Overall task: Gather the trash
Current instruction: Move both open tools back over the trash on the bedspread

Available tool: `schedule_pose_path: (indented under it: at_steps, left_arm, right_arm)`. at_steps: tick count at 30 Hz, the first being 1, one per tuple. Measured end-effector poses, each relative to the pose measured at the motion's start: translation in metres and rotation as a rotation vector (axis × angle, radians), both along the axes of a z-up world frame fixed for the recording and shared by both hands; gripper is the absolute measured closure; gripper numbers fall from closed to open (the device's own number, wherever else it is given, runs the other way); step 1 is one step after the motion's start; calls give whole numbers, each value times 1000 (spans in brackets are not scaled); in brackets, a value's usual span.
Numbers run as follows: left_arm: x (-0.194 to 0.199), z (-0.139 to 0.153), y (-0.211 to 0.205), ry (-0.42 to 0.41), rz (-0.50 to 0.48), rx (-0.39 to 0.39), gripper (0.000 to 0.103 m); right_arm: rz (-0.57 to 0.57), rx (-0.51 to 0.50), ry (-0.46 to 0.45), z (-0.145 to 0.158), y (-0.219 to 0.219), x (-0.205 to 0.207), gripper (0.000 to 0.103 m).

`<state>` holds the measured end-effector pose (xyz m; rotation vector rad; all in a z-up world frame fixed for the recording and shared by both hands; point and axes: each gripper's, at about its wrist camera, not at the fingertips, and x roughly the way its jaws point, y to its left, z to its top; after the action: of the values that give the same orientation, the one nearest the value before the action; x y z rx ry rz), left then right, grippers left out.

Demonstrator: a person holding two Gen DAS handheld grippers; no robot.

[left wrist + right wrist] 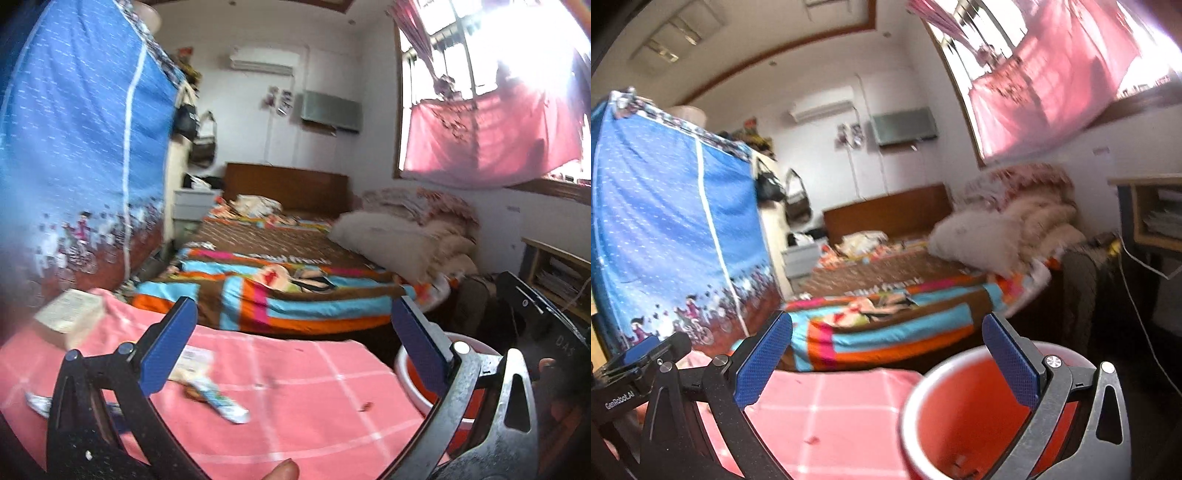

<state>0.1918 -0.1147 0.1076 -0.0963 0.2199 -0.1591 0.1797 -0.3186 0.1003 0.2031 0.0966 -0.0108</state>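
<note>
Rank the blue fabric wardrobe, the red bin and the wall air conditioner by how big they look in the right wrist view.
1. blue fabric wardrobe
2. red bin
3. wall air conditioner

The bin sits right at the camera, so its apparent size is inflated; the air conditioner is far across the room.

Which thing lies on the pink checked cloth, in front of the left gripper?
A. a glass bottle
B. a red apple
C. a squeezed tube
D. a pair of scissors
C: a flattened white and blue tube lies on the pink checked cloth, just ahead of the open left gripper.
</note>
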Motion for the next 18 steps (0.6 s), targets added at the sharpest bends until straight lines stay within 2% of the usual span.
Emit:
schedule_pose_path:
  at_steps: [9, 18]
  left_arm:
    - [-43, 6, 64, -110, 168, 32, 5]
    - [-77, -4, 123, -142, 296, 56, 5]
  right_arm:
    - [125, -42, -153, 7, 64, -6, 0]
    - [248, -139, -230, 0, 119, -15, 0]
